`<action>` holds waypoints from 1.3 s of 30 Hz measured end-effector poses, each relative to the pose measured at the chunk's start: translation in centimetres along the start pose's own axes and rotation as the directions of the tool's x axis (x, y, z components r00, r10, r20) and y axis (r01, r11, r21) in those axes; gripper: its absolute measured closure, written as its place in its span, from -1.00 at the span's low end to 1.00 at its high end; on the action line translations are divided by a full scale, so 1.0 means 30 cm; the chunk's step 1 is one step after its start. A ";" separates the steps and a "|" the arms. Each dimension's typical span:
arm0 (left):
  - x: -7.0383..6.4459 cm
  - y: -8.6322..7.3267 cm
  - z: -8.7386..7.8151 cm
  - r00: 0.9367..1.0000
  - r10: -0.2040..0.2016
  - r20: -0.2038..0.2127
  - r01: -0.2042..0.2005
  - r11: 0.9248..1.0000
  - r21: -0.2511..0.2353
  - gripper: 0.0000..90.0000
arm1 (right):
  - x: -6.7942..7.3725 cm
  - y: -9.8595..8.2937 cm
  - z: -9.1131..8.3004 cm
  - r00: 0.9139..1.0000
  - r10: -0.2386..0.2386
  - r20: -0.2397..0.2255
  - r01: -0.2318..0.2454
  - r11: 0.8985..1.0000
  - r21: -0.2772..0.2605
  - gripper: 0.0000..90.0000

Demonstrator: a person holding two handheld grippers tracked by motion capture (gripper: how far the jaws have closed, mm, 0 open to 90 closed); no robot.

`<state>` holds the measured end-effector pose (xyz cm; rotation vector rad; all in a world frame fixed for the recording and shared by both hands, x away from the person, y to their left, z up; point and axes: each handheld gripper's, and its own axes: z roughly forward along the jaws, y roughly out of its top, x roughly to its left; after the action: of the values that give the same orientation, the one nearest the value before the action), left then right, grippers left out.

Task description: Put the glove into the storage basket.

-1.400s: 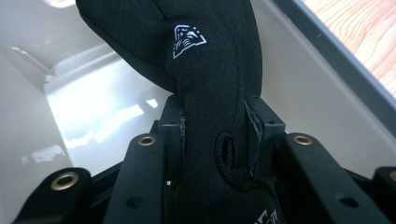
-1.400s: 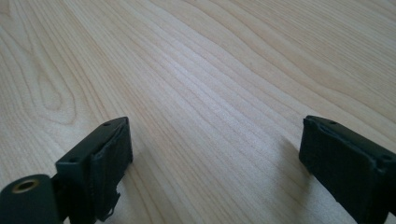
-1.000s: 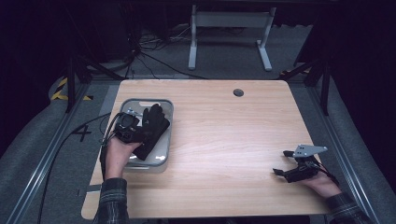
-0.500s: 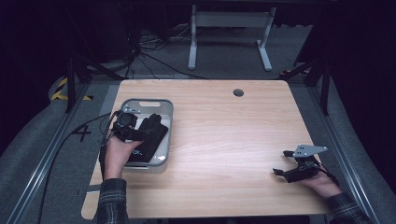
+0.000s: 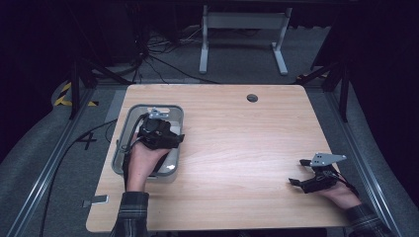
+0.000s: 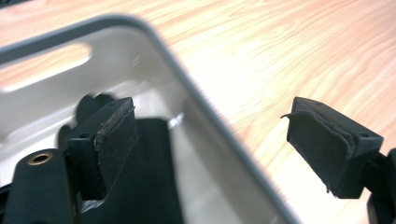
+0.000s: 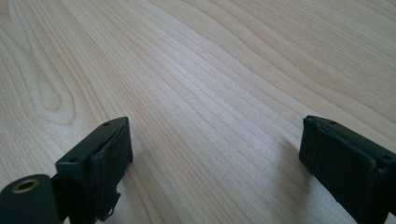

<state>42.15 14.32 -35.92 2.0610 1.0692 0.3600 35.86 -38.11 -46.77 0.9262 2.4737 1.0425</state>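
A grey metal tray point(image 5: 129, 116) lies at the table's left side. My left gripper point(image 5: 175, 140) hovers over its right half, held by a hand that comes in from the front. In the left gripper view the left gripper point(image 6: 210, 123) is open, and the tray's rim point(image 6: 205, 121) runs between the jaws. A black, glove-like thing point(image 6: 149, 186) lies flat in the tray under the left jaw, loose from both pads. My right gripper point(image 5: 296, 172) rests low near the table's front right corner. It is open over bare wood point(image 7: 217, 140).
A round cable hole point(image 5: 252, 98) sits near the table's far edge. Beyond the table stand a white metal frame point(image 5: 242, 29) and loose cables on the floor. Bare wood spreads between the tray and the right gripper.
The black thing that stuck out past my left gripper over the tray now lies low inside the tray. The left hand has shifted slightly. The right gripper has not moved.
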 end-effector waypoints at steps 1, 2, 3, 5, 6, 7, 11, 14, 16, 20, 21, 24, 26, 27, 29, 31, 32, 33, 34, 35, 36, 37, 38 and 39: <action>-0.016 0.004 0.006 1.000 0.000 0.006 0.000 1.000 -0.010 -0.63 | 0.000 0.000 0.000 1.000 -0.001 0.000 0.001 1.000 0.000 -0.77; -0.032 0.008 0.011 1.000 0.004 0.015 -0.004 1.000 -0.015 -0.63 | 0.000 0.000 0.000 1.000 0.000 0.000 0.000 1.000 0.000 -0.77; -0.050 0.014 0.018 1.000 0.014 0.026 -0.014 1.000 -0.019 -0.63 | 0.000 0.000 0.000 1.000 0.000 0.000 0.000 1.000 0.000 -0.77; -0.066 0.017 0.023 0.999 0.018 0.030 -0.017 0.999 -0.028 -0.63 | 0.000 0.000 0.000 1.000 0.000 0.000 0.000 1.000 0.000 -0.77; -0.088 0.022 0.031 0.999 0.027 0.046 -0.025 0.999 -0.037 -0.63 | 0.000 0.000 0.000 1.000 0.000 0.000 0.000 1.000 0.000 -0.77; -0.103 0.026 0.038 0.998 0.033 0.053 -0.031 0.999 -0.043 -0.63 | 0.000 0.000 0.000 1.000 0.000 0.000 0.000 1.000 0.000 -0.77; -0.162 0.036 0.063 0.995 0.061 0.082 -0.057 0.997 -0.043 -0.63 | 0.000 0.000 0.000 1.000 0.000 0.000 0.000 1.000 0.000 -0.77; -0.194 0.038 0.080 0.992 0.079 0.094 -0.075 0.996 -0.043 -0.63 | 0.000 0.000 0.000 1.000 0.000 0.000 0.000 1.000 0.000 -0.77; -0.223 0.039 0.094 0.990 0.093 0.110 -0.089 0.995 -0.044 -0.65 | 0.000 0.000 0.000 1.000 0.000 0.000 0.000 1.000 0.000 -0.77; -0.279 0.038 0.125 0.985 0.119 0.122 -0.115 0.993 -0.037 -0.67 | 0.000 0.000 0.000 1.000 0.000 0.000 0.000 1.000 0.000 -0.77; -0.292 0.037 0.133 0.984 0.125 0.126 -0.122 0.992 -0.033 -0.67 | 0.000 0.000 0.000 1.000 0.000 0.000 0.000 1.000 0.000 -0.77; -0.328 0.028 0.157 0.980 0.136 0.142 -0.133 0.991 -0.035 -0.68 | 0.000 0.000 0.000 1.000 0.000 0.000 0.000 1.000 0.000 -0.77; -0.350 0.021 0.174 0.977 0.147 0.152 -0.145 0.989 -0.030 -0.68 | 0.000 0.000 0.000 1.000 0.000 0.000 0.000 1.000 0.000 -0.77; -0.361 0.017 0.184 0.976 0.147 0.159 -0.144 0.989 -0.029 -0.68 | 0.000 0.000 0.000 1.000 -0.001 0.000 0.001 1.000 0.000 -0.77; -0.379 0.009 0.201 0.973 0.147 0.177 -0.144 0.989 -0.030 -0.68 | 0.000 0.000 0.000 1.000 -0.001 0.000 0.001 1.000 0.000 -0.77; -0.390 0.005 0.211 0.971 0.150 0.184 -0.147 0.989 -0.028 -0.69 | 0.000 0.000 0.000 1.000 0.000 0.000 0.000 1.000 0.000 -0.77; -0.408 -0.004 0.224 0.970 0.156 0.187 -0.152 0.988 -0.034 -0.69 | 0.000 0.000 0.000 1.000 -0.001 0.000 0.001 1.000 0.000 -0.77; -0.418 -0.009 0.231 0.969 0.157 0.190 -0.153 0.988 -0.037 -0.69 | 0.000 0.000 0.000 1.000 0.000 0.000 0.000 1.000 0.000 -0.77; -0.423 -0.012 0.236 0.968 0.159 0.192 -0.155 0.987 -0.036 -0.69 | 0.000 0.000 0.000 1.000 0.000 0.000 0.000 1.000 0.000 -0.77; -0.430 -0.016 0.242 0.968 0.163 0.190 -0.159 0.987 -0.036 -0.69 | 0.000 0.000 0.000 1.000 0.000 0.000 0.000 1.000 0.000 -0.77; -0.435 -0.020 0.247 0.968 0.164 0.191 -0.160 0.987 -0.036 -0.69 | 0.000 0.000 0.000 1.000 -0.001 0.000 0.001 1.000 0.000 -0.77; -0.442 -0.024 0.253 0.967 0.167 0.192 -0.164 0.986 -0.033 -0.69 | 0.000 0.000 0.000 1.000 0.000 0.000 0.000 1.000 0.000 -0.77; -0.445 -0.028 0.258 0.967 0.169 0.190 -0.166 0.986 -0.032 -0.69 | 0.000 0.000 0.000 1.000 -0.001 0.000 0.001 1.000 0.000 -0.77; -0.451 -0.033 0.264 0.968 0.167 0.188 -0.164 0.986 -0.033 -0.69 | 0.000 0.000 0.000 1.000 0.000 0.000 0.000 1.000 0.000 -0.77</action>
<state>37.77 0.00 -40.61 2.1277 0.7796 0.2477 35.86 -38.11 -46.77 0.9260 2.4740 1.0420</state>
